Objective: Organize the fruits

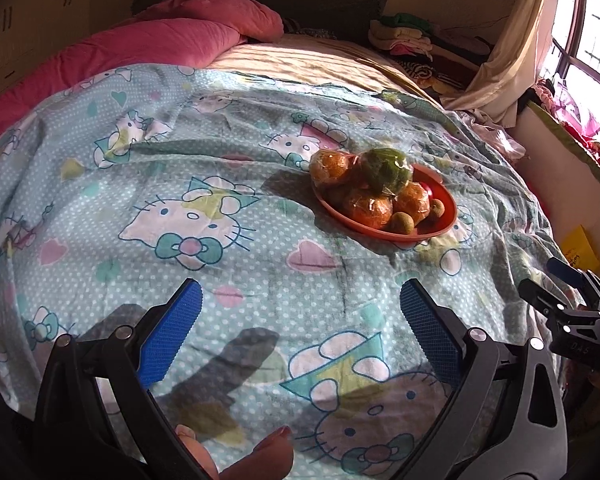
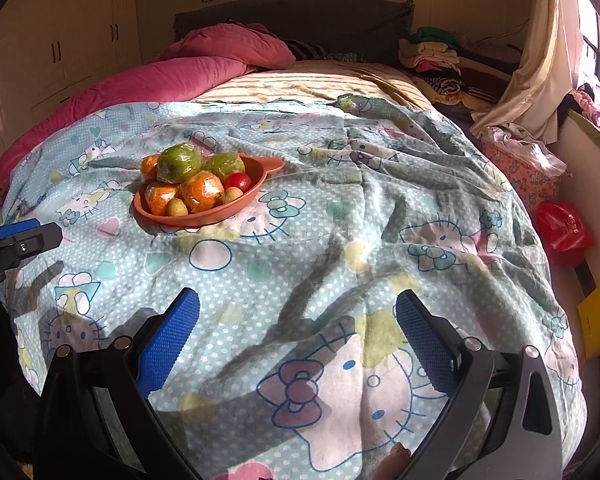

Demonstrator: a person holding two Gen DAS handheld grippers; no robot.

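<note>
1. Sunlit bedroom: a cartoon-cat blanket [image 2: 340, 240] covers the bed, and all the fruit sits heaped in an orange dish [image 2: 256, 176] ahead-left of the right gripper [image 2: 298, 344] and ahead-right of the left gripper [image 1: 300, 332].
2. Both grippers hover wide open, holding nothing.
3. Either sorting is finished or the pile awaits sorting; any grab should be gentle, since the plastic-wrapped oranges [image 1: 370, 208] could slip.
4. Only the right view shows the red tomato [image 2: 238, 181].

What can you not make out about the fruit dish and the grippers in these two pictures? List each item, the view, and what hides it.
- Left wrist view: second green fruit and red fruit, mostly hidden behind the pile on the dish.
- Both views: lower fruit, covered by fruit above.
- Right wrist view: left gripper, cut by the edge.
- Left wrist view: right gripper, jaws unclear.
</note>
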